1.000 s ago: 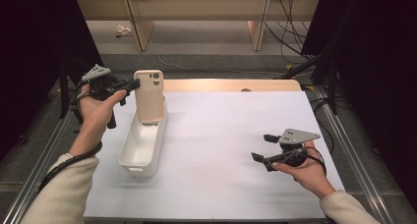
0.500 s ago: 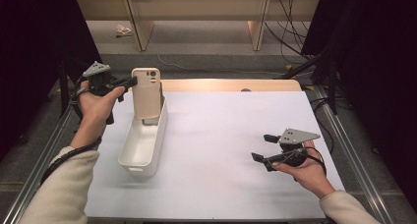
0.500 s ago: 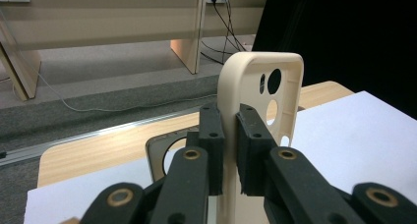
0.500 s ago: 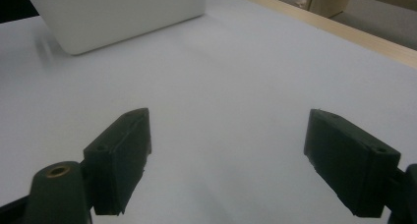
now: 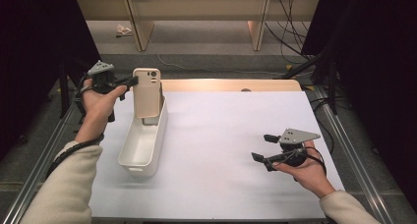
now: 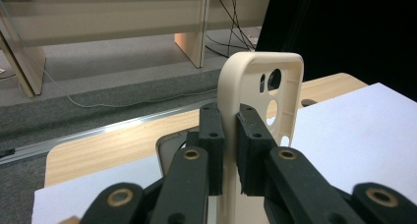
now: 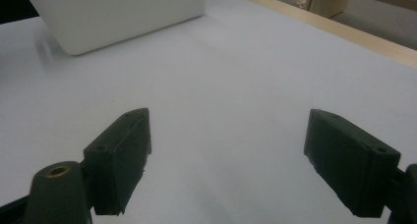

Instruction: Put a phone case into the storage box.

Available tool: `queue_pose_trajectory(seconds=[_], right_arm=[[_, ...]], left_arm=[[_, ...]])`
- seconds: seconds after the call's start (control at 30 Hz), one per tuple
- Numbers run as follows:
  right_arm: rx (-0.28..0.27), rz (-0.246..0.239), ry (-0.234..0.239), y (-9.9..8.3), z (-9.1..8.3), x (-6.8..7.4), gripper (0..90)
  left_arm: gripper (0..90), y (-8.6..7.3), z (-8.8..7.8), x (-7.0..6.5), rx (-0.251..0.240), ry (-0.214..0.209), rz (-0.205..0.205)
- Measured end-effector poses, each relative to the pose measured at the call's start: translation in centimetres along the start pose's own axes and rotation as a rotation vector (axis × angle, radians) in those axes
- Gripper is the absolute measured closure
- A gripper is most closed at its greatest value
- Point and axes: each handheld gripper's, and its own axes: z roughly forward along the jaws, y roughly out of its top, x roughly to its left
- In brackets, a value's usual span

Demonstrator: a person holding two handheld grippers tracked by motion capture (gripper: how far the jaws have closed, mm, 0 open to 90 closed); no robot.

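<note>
Phone case (image 5: 147, 92) stands upright over the far end of the white bin (image 5: 142, 144), at the table's left — pinched by its edge in the left gripper (image 5: 129, 80). Since a second ago it has edged slightly left and lower, so I judge it's being placed. Right gripper (image 5: 263, 148) rests near right — jaws wide, empty.

Desk (image 5: 221, 135) evenly lit from overhead; soft, short shadows. Dark surround at 3 and 9 o'clock. Right gripper view slightly blurred.

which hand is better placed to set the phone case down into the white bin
Left. The left gripper is already clamped on the phone case, upright over the white bin; the right gripper waits open, far across the table.
</note>
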Motion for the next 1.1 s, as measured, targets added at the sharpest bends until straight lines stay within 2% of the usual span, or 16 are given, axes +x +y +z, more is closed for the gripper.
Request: queue_pose_trajectory(seconds=[0.47, 1.1], right_arm=[[0.001, 0.002, 0.001, 0.0, 0.0, -0.1, 19.2], [-0.002, -0.001, 0.002, -0.1, 0.0, -0.1, 19.1]], left_arm=[[82.4, -0.5, 1.4, 0.5, 0.020, 0.005, 0.003], [82.4, -1.5, 2.3, 1.0, 0.041, 0.007, -0.004]])
